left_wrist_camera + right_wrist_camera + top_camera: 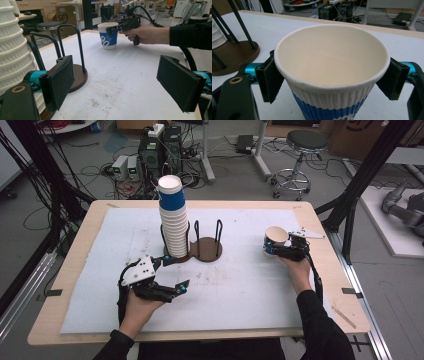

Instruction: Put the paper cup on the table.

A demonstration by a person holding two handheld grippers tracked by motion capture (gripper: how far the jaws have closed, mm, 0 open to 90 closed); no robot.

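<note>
Since the cup [329,75] is light, thin paper, hold its ribbed wall gently; right gripper [332,77] brackets it, pads apparently clear; left gripper [122,82] open, empty.

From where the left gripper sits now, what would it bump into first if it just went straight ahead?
Probably nothing close by: the left gripper has open jaws and looks along bare white table cover. Farther on, roughly in line, stands the single paper cup at the right gripper. The cup stack and rack lie off to one side.

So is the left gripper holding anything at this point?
No, the left gripper stands open beside the cup stack, with bare table between its pads.
</note>
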